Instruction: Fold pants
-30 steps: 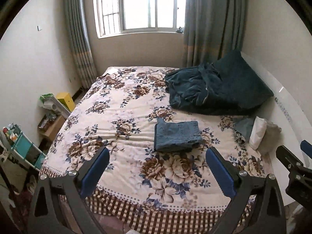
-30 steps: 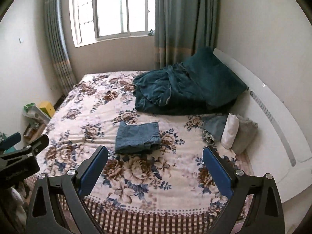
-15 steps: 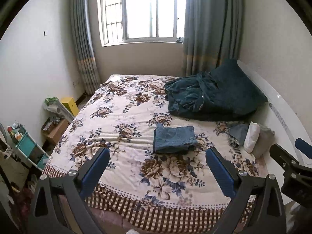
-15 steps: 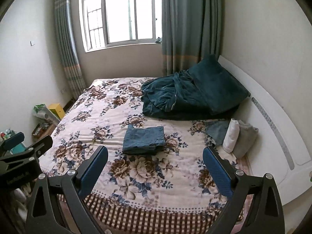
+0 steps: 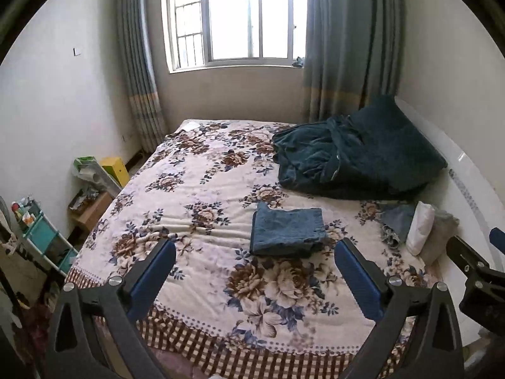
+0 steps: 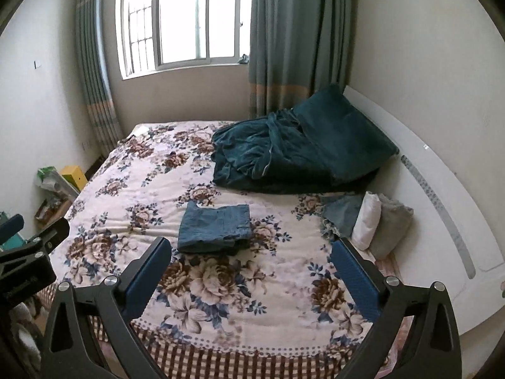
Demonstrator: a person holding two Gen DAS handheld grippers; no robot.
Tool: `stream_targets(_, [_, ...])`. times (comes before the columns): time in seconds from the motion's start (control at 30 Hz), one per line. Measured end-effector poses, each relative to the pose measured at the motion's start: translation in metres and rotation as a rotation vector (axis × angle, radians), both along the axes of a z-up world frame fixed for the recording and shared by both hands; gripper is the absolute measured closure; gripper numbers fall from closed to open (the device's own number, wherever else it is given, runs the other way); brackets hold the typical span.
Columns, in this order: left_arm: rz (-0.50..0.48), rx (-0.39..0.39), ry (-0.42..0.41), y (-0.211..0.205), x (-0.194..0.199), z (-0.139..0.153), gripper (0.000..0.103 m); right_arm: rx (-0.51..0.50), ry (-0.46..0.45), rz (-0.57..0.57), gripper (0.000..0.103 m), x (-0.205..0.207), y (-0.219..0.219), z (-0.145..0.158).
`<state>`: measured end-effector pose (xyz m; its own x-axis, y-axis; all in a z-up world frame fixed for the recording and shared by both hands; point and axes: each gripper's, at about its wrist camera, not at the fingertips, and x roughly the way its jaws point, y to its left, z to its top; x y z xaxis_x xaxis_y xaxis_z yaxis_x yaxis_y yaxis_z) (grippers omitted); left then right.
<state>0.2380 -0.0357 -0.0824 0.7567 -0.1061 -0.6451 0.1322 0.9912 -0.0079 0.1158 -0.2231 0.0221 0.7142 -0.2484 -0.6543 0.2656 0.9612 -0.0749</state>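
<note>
Blue denim pants lie folded into a flat rectangle on the floral bedspread, near the middle of the bed. My left gripper hangs open above the foot of the bed, well short of the pants, nothing between its blue pads. My right gripper is open too, also back from the pants and empty. Each gripper shows at the edge of the other's view.
A dark teal blanket is heaped at the far right by the white headboard. Small folded clothes and a white pillow lie by the headboard. Shelves and boxes stand on the floor left of the bed.
Both grippers have drawn back and risen from the bed, so the folded pants look smaller and farther away. The pants have stayed put. Both grippers remain open.
</note>
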Motion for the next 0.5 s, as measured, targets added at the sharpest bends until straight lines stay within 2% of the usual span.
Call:
stream_targets(0.23, [-0.005,0.034,0.059,-0.014,0.019,-0.024,0.000,-0.022,0.044,-0.028,0.000,0.031,-0.010,-0.034])
stream_targets(0.5, [-0.019,0.054,0.082,-0.027,0.027,-0.036,0.000,-0.023,0.081,-0.047,0.000,0.048,-0.019,-0.062])
